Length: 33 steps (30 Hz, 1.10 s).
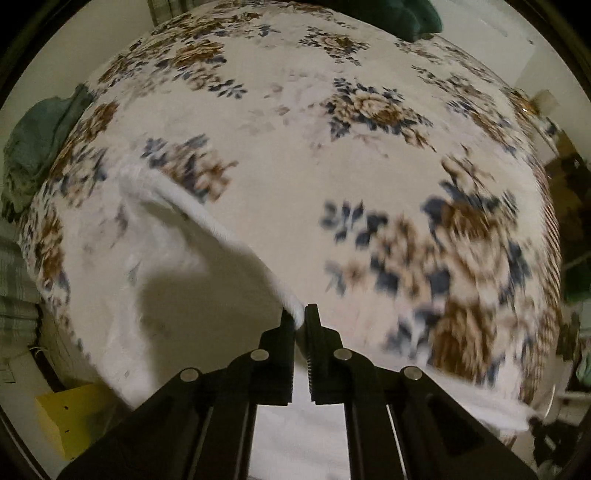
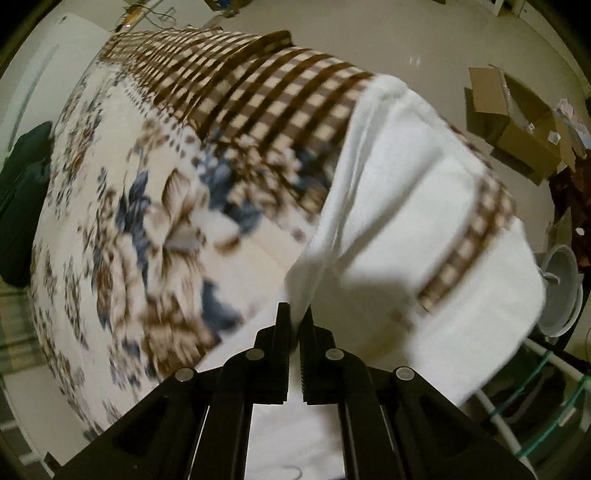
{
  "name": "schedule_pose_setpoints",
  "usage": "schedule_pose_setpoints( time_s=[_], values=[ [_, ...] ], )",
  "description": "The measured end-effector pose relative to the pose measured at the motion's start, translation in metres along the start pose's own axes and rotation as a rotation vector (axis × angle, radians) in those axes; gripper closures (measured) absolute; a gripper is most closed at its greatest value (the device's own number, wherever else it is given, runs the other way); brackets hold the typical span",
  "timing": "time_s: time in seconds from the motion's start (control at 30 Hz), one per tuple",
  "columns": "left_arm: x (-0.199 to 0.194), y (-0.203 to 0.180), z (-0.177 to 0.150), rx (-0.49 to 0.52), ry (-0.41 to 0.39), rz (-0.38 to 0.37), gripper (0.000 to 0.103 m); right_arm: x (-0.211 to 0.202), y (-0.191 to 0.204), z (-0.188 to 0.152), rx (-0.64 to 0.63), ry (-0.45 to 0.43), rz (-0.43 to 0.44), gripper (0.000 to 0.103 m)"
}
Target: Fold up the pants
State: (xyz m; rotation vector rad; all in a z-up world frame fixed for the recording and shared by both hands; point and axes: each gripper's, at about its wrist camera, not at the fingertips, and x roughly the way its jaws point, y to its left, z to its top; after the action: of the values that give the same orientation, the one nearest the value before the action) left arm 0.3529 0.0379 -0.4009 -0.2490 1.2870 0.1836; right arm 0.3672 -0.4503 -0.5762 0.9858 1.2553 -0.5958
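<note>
The pants are white fabric, held up over a bed with a floral cover. In the left wrist view my left gripper (image 1: 300, 318) is shut on a thick white edge of the pants (image 1: 177, 258), which run up and to the left and lie on the bed. In the right wrist view my right gripper (image 2: 295, 314) is shut on another part of the white pants (image 2: 399, 192), which drape to the right over the bed's checked edge. Both views are motion-blurred.
The floral bed cover (image 1: 295, 155) fills the left wrist view, with green cloth at its left edge (image 1: 40, 140) and a dark green item at the far side (image 1: 399, 18). Cardboard boxes (image 2: 517, 125) and a white fan (image 2: 561, 291) stand on the floor to the right.
</note>
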Motion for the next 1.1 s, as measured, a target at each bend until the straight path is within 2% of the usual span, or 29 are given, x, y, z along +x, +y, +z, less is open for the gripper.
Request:
schedule_pose_setpoints(
  time_s=[0.07, 0.1, 0.17, 0.33, 0.47, 0.53, 0.6, 0.63, 0.67, 0.73, 0.87, 0.9, 0.93, 1.1],
  values=[
    [-0.013, 0.019, -0.033, 0.007, 0.016, -0.018, 0.1, -0.015, -0.02, -0.022, -0.031, -0.004, -0.01, 0.099],
    [-0.015, 0.027, -0.046, 0.006, 0.028, -0.016, 0.1, -0.034, -0.056, -0.028, -0.044, -0.003, -0.017, 0.099],
    [-0.013, 0.046, -0.08, -0.006, 0.064, -0.012, 0.1, -0.044, -0.087, -0.048, -0.061, 0.008, -0.034, 0.099],
    [0.022, 0.075, -0.151, -0.033, 0.157, 0.018, 0.1, -0.029, -0.154, -0.094, -0.07, 0.066, -0.113, 0.099],
    [0.062, 0.089, -0.182, -0.044, 0.212, 0.048, 0.099, -0.001, -0.191, -0.115, -0.067, 0.109, -0.163, 0.099],
    [0.084, 0.095, -0.19, -0.043, 0.259, 0.066, 0.096, 0.014, -0.202, -0.12, -0.079, 0.133, -0.173, 0.099],
    [0.089, 0.1, -0.193, -0.065, 0.272, 0.053, 0.095, 0.028, -0.21, -0.12, -0.072, 0.173, -0.16, 0.098],
    [0.088, 0.101, -0.192, -0.065, 0.269, 0.044, 0.095, 0.032, -0.216, -0.119, -0.061, 0.192, -0.133, 0.091],
    [0.084, 0.101, -0.192, -0.066, 0.26, 0.03, 0.094, 0.031, -0.226, -0.119, -0.052, 0.212, -0.106, 0.079],
    [0.073, 0.101, -0.19, -0.056, 0.233, 0.011, 0.086, 0.02, -0.237, -0.114, -0.038, 0.213, -0.059, 0.063],
    [0.058, 0.092, -0.183, -0.027, 0.192, 0.015, 0.054, -0.026, -0.282, -0.1, 0.04, 0.099, 0.022, 0.053],
    [0.055, 0.086, -0.18, -0.013, 0.173, 0.017, 0.042, -0.036, -0.293, -0.092, 0.066, 0.067, 0.029, 0.052],
    [0.053, 0.079, -0.178, 0.003, 0.156, 0.013, 0.038, -0.041, -0.304, -0.084, 0.086, 0.042, 0.034, 0.052],
    [0.056, 0.029, -0.166, 0.114, 0.122, 0.008, 0.034, -0.049, -0.343, -0.021, 0.153, -0.093, 0.018, 0.052]
  ],
)
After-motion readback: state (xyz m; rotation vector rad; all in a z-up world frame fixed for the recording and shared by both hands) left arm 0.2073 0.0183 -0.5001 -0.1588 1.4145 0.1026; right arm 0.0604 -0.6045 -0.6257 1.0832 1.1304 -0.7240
